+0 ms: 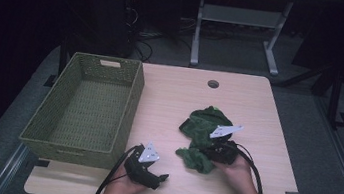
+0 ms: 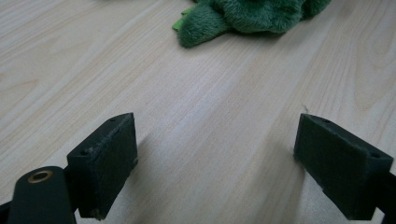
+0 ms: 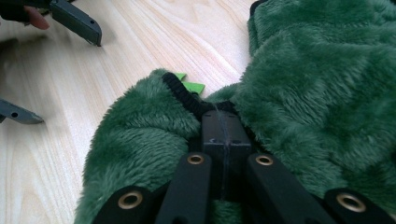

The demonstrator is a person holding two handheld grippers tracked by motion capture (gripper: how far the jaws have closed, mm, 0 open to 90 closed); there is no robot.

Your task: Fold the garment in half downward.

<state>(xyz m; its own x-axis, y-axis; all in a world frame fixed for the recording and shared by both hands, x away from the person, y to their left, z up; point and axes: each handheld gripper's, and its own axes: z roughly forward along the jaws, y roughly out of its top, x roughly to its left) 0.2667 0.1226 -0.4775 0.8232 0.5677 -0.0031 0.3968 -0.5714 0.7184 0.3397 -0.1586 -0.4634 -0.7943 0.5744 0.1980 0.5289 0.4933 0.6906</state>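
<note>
The green fleece garment (image 1: pixel 204 134) lies crumpled on the wooden table (image 1: pixel 170 97), right of centre and well apart from the woven basket (image 1: pixel 83 108) at the left edge. Your right gripper (image 1: pixel 218 151) sits at the garment's near edge, your hand (image 1: pixel 237 168) low behind it with the forearm angled in from the bottom right; its jaws are pressed together, pinching a fold of fleece at the black trim. Your left gripper (image 1: pixel 162 178) rests low near the front edge, pointing right toward the garment, jaws spread wide over bare wood.
</note>
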